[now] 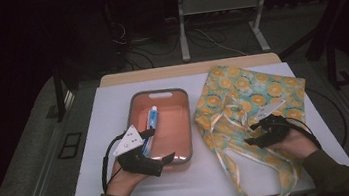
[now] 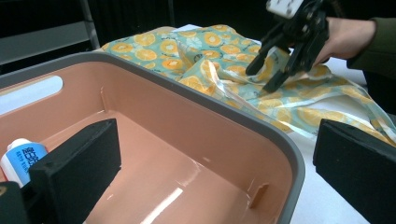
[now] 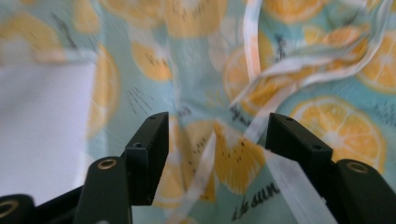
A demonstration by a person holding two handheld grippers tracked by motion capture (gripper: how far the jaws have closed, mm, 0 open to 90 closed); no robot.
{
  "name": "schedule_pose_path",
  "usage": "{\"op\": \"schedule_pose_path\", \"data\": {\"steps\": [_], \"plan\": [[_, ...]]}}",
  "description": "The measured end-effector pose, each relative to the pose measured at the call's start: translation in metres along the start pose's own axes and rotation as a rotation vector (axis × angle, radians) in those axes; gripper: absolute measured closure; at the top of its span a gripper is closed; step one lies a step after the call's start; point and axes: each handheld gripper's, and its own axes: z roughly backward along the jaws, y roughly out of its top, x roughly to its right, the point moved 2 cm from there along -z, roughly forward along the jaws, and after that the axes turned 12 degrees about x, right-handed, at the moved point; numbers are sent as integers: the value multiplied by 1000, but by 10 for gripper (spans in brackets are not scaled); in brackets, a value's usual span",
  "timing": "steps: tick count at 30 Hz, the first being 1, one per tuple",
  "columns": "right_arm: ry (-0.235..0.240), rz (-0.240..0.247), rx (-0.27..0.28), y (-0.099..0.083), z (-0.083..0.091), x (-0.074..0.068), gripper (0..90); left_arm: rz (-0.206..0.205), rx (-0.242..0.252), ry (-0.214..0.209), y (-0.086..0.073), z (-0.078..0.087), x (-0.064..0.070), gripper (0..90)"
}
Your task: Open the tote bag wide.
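On the right half of the white table top (image 1: 106, 136) lies a crumpled cloth bag of pale teal fabric printed with orange citrus slices (image 1: 242, 94), its long pale straps trailing toward the near edge. Over its near part hangs the right gripper (image 1: 253, 133), jaws spread apart with a strap and a fold of the fabric running between them; the right gripper view is blurred, so whether the jaws touch the cloth is hard to say. Just left of the bag sits a salmon-pink plastic tub with a grey rim (image 1: 185, 122), and a white tube with a blue label (image 1: 152, 117) lies inside along its left part. At the tub's near rim the left gripper (image 1: 160, 145) has its jaws wide apart, one inside the tub near the tube, the other outside the rim over the table. Bare table shows left of the tub and along the near edge; the bag reaches close to the table's right edge.
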Motion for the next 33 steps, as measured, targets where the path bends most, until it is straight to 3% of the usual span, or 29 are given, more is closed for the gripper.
{"op": "schedule_pose_path", "data": {"steps": [3,9,11,14,19,24,27,33], "plan": [[13,5,-7,-6,-3,2,379,1,0,0,0,0,0,0],[8,10,24,-10,2,5,791,0,-1,-2,0,0,1,0],[11,8,30,-11,2,6,877,-1,-2,-1,0,0,1,0],[31,-26,31,-11,3,6,894,0,-1,-1,0,0,1,0],[123,-85,42,-7,5,-11,894,-1,-2,-3,0,0,1,0],[184,-89,80,1,9,-30,894,-3,0,-1,1,1,0,0],[163,-96,135,10,16,-29,894,-3,3,2,2,1,0,0],[101,-143,301,35,37,-10,894,-3,-8,11,4,0,-2,0]]}}
